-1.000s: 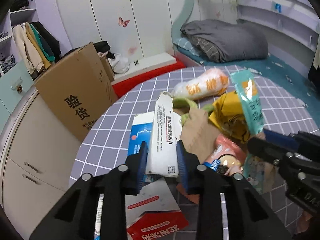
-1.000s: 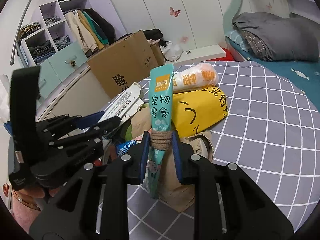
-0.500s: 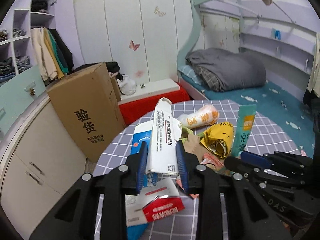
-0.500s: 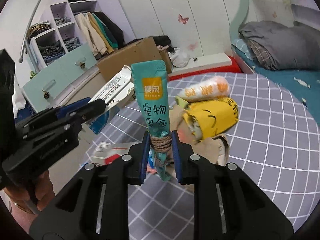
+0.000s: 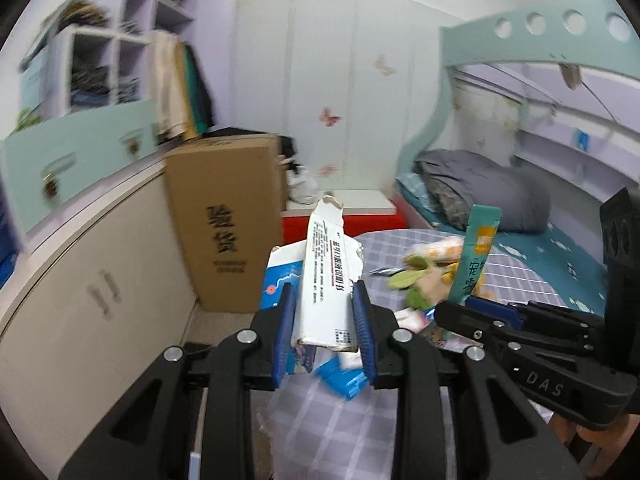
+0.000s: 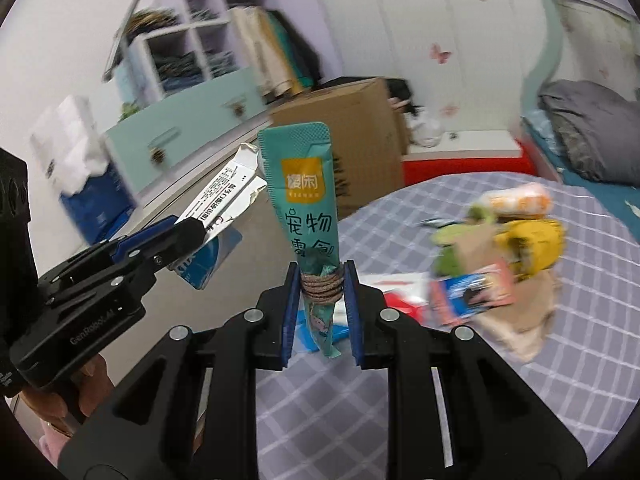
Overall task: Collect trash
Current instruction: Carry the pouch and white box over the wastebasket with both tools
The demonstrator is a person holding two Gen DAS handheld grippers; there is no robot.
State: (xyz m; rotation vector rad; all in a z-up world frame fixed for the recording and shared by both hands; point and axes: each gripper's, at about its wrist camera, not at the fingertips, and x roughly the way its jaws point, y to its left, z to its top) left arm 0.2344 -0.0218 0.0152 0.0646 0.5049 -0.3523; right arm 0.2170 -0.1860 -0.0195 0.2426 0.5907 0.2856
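1. White cardboard, printed with black and red text: a flattened carton (image 5: 326,276) stands upright between the blue pads of the left gripper (image 5: 323,322). The jaws are closed on its lower part; its torn top flap points up.
2. A blue-and-white box (image 5: 280,280) sits directly behind the carton and is gripped together with it; its lower end shows below the pads.
3. The right gripper (image 6: 319,306) has its jaws closed on a teal snack sachet (image 6: 306,200). The pads press on a brown band wound round the sachet's narrow waist. The wide top end stands up; the tail hangs below the pads.
4. In the right wrist view, the left gripper (image 6: 192,236) lies at the left, with the carton (image 6: 228,192) angled up and to the right, its tip just beside the sachet.
5. In the left wrist view, the right gripper (image 5: 452,312) lies at the right, with the sachet (image 5: 476,252) upright above it.
6. Remaining trash lies on the purple checked cloth (image 6: 520,420): a yellow bag (image 6: 536,248), an orange-and-white packet (image 6: 516,200), a green wrapper (image 6: 452,248), a brown paper bag (image 6: 520,312) and a red-edged packet (image 6: 472,292). All are motion-blurred.
7. A cardboard box (image 5: 228,220) stands on the floor beside the cabinet (image 5: 80,280), well apart from both grippers.
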